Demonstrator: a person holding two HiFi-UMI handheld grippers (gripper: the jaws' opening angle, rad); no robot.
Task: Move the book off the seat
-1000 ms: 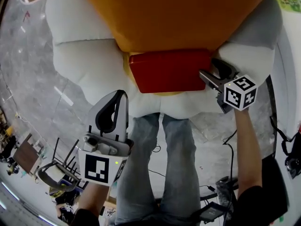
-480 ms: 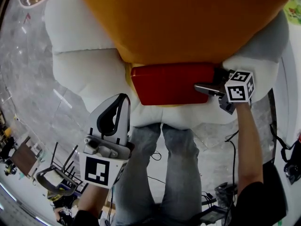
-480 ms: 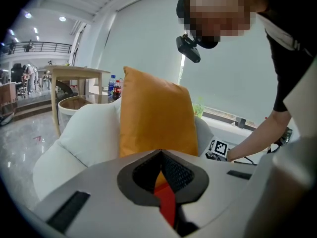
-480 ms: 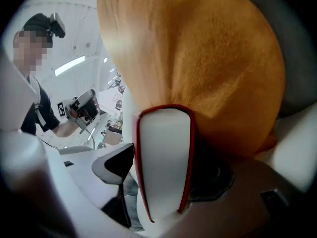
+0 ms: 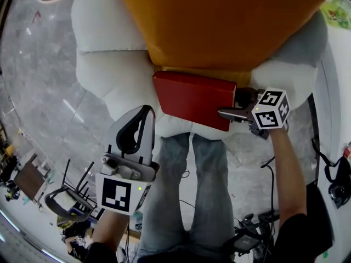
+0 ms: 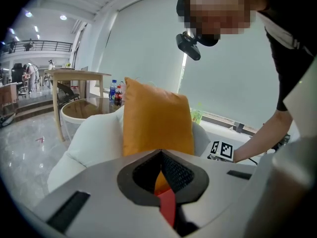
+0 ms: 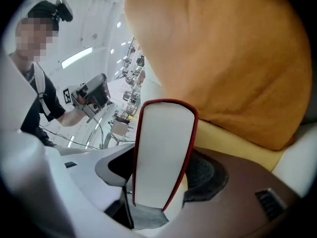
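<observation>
Your right gripper (image 5: pixel 235 105) has just closed its jaws on the book (image 5: pixel 189 97), gripping its near end. The long axis runs leftward from the jaws, across the seat (image 5: pixel 104 81).

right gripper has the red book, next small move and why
Probably lift the red book and draw it toward you, clear of the white seat. The fingers of the right gripper have just been closing on its edge, held between them; the book is over the seat, beside the orange cushion.

Orange cushion (image 5: pixel 219 21) fills armchair (image 5: pixel 104 75) back (left floor (image 5: pixel 38 81) open).
</observation>
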